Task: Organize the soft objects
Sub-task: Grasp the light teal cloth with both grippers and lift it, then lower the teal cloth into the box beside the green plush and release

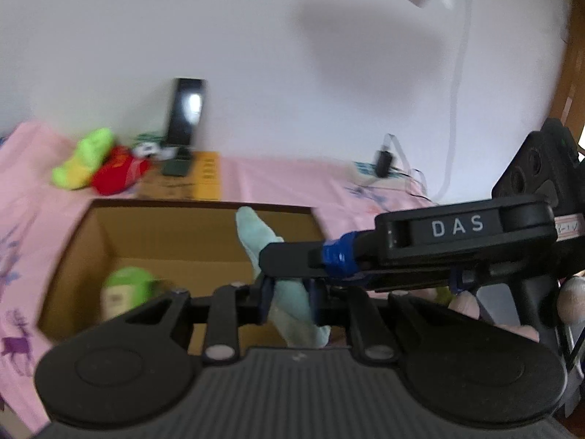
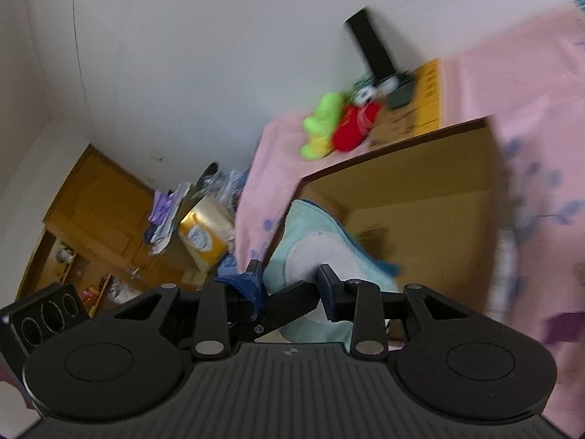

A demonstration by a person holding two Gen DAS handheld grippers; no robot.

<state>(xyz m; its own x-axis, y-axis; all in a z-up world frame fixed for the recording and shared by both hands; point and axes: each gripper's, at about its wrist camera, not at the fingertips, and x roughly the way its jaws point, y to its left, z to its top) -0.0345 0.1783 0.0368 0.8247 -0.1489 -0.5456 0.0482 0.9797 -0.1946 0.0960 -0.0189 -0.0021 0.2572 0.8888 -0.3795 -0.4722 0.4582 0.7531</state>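
Observation:
A light teal plush (image 1: pixel 256 234) with a white belly (image 2: pixel 314 256) hangs over the near edge of an open cardboard box (image 1: pixel 182 241). My left gripper (image 1: pixel 292 301) is shut on a thin lower part of the plush. My right gripper (image 2: pixel 292 281) is shut on its wider body, and in the left wrist view it (image 1: pixel 270 261) reaches in from the right against the plush. A green soft toy (image 1: pixel 126 285) lies on the box floor. The box (image 2: pixel 420 190) stands on a pink sheet (image 1: pixel 33 219).
Beyond the box a neon green toy (image 1: pixel 86 157) and a red toy (image 1: pixel 117 172) lie on the sheet, next to a black phone on a stand (image 1: pixel 186 109). A charger with cable (image 1: pixel 382 161) lies at the back right. Off the bed's left stand a wooden cabinet (image 2: pixel 98 201) and clutter.

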